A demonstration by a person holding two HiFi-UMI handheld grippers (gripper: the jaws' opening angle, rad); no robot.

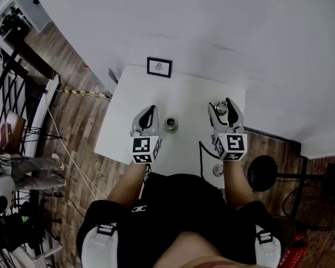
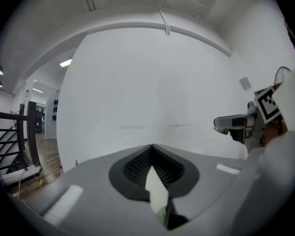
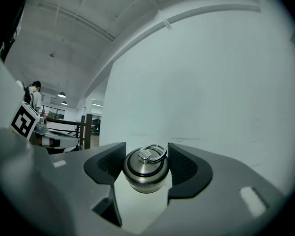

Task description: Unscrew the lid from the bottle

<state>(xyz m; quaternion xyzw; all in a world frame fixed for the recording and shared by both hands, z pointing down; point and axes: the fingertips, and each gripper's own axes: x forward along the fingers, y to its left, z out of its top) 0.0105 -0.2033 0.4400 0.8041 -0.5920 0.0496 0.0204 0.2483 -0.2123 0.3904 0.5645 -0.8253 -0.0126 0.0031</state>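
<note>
The metal bottle (image 1: 171, 123) stands upright and open-mouthed on the white table (image 1: 184, 96), between my two grippers. Its steel lid (image 3: 143, 170), with a wire ring on top, is off the bottle and sits between the pads of my right gripper (image 3: 146, 154), which is shut on it. In the head view that lid (image 1: 221, 108) is held to the right of the bottle by the right gripper (image 1: 224, 105). My left gripper (image 1: 151, 113) is just left of the bottle, apart from it. Its jaws (image 2: 151, 150) are shut with nothing between them.
A small framed card (image 1: 159, 67) lies at the table's far edge. A black cable (image 1: 202, 155) and a small round disc (image 1: 218, 170) lie near the front right corner. A black stool (image 1: 262, 173) stands on the wood floor to the right. Railings and seated people are at the left.
</note>
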